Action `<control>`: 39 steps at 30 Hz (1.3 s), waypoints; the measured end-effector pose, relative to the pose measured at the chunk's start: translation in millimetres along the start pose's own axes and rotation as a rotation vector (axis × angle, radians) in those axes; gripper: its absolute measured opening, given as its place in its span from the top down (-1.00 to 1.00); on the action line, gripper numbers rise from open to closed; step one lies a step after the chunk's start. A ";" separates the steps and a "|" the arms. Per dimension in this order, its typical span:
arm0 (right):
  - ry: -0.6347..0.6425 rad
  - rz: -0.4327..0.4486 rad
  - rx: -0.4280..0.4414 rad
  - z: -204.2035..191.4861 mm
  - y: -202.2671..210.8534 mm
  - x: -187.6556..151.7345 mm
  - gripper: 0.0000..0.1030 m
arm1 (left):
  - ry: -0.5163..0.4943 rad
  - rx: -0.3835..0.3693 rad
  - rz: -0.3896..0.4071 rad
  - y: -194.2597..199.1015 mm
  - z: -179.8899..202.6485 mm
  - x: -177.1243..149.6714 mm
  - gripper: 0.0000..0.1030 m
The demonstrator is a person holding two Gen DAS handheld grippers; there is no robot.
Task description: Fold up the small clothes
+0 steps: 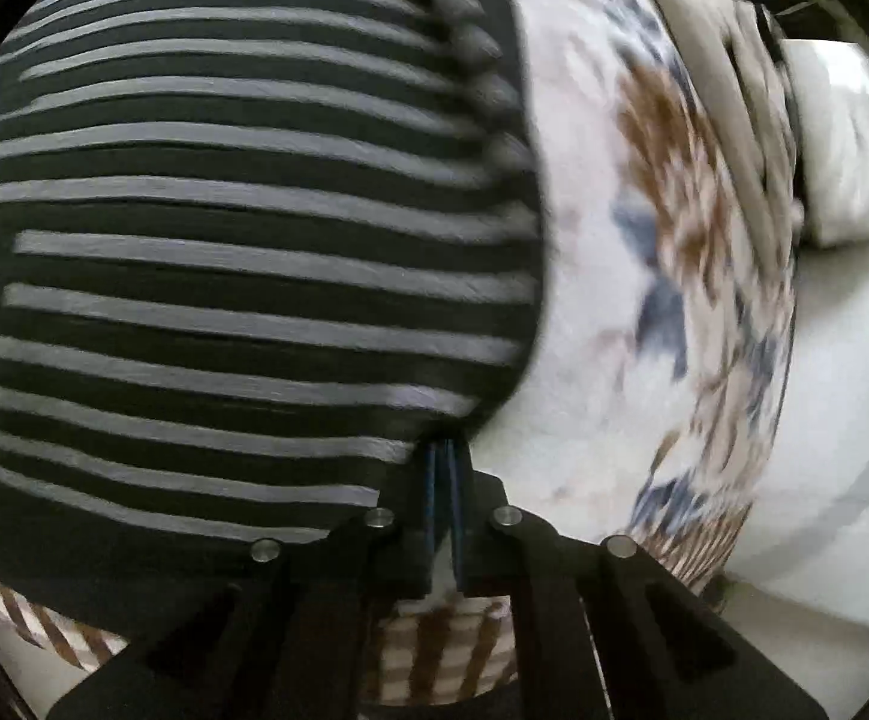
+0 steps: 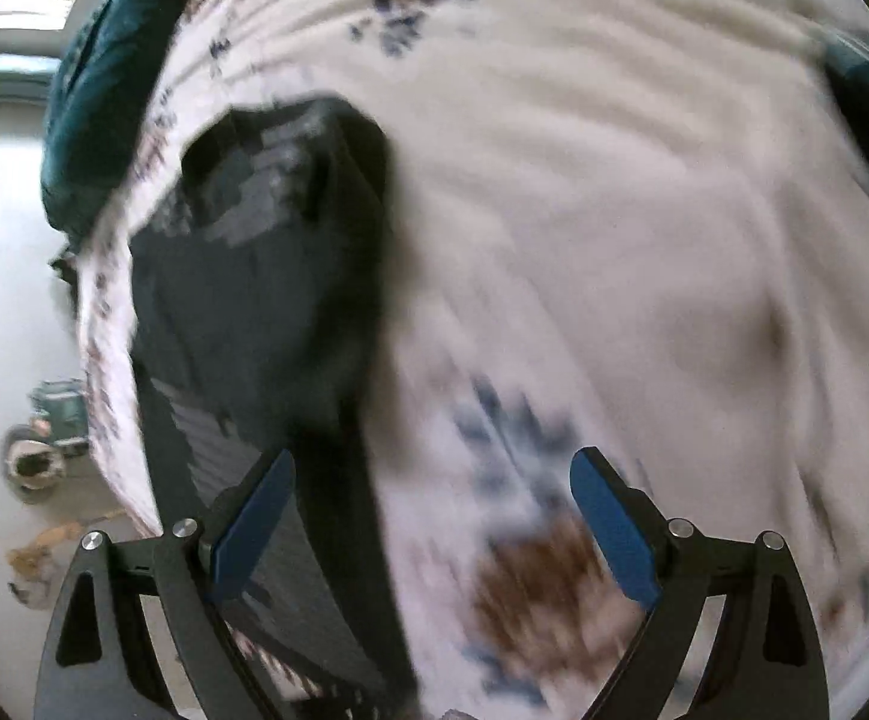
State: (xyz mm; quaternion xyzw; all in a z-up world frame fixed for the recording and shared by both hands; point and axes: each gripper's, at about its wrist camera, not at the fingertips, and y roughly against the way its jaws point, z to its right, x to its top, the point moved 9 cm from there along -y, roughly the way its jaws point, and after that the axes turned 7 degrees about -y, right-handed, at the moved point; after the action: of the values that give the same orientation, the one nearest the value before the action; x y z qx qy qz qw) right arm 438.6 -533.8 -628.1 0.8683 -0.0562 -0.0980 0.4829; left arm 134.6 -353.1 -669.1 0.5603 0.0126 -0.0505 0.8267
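Smeared by motion beyond the right tongs: floral bedcover. Cut off at the frame's left edge above the left tongs: striped garment.

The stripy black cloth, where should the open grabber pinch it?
Pinch the striped cloth on its long right edge, coming down from above. That edge lies flat on the flowery bedspread, just inside the open right gripper. The left gripper is pinching one corner.

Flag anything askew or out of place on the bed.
The striped garment lies bunched at the edge of the floral bedspread, not flat. The left gripper pinches its edge; the right gripper hangs open. Nothing looks spilled or damaged.
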 end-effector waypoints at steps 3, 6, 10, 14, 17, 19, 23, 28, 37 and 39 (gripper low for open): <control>-0.061 -0.017 0.101 -15.2 -30.5 51.1 -0.83 | 0.025 0.015 0.062 26.6 -11.7 5.0 0.97; -0.141 -0.052 0.174 -28.2 -57.4 83.3 -0.72 | 0.025 0.023 0.108 56.7 -17.9 6.6 0.97; -0.131 -0.059 0.111 -51.7 -72.6 95.7 0.80 | 0.078 -0.007 0.144 93.2 -31.7 -0.1 0.97; -0.015 -0.018 0.029 -93.9 -58.6 91.4 0.84 | 0.155 -0.023 0.213 123.1 -46.9 -12.5 0.97; 0.016 -0.014 -0.021 -123.5 -44.6 86.7 0.84 | 0.195 -0.042 0.270 149.7 -66.0 -14.5 0.97; 0.035 -0.012 -0.052 -148.1 -38.5 83.7 0.84 | 0.215 -0.046 0.291 163.5 -84.5 -15.0 0.98; 0.083 0.002 -0.104 -212.3 -37.5 82.2 0.85 | 0.288 -0.078 0.337 192.6 -136.3 -16.4 0.98; 0.108 0.013 -0.143 -306.0 -60.4 78.3 0.85 | 0.363 -0.079 0.394 227.2 -205.5 -28.4 0.98; 0.164 0.022 -0.271 -449.7 -173.6 68.9 0.86 | 0.515 -0.085 0.463 245.6 -329.3 -42.9 0.99; 0.173 0.024 -0.324 -468.1 -202.9 69.5 0.86 | 0.551 -0.085 0.468 245.0 -354.1 -46.8 1.00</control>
State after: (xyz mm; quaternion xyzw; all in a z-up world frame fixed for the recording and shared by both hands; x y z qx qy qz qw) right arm 612.0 -52.7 -567.7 0.7837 -0.0084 -0.0249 0.6206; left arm 124.5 68.5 -570.6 0.5057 0.1084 0.2936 0.8039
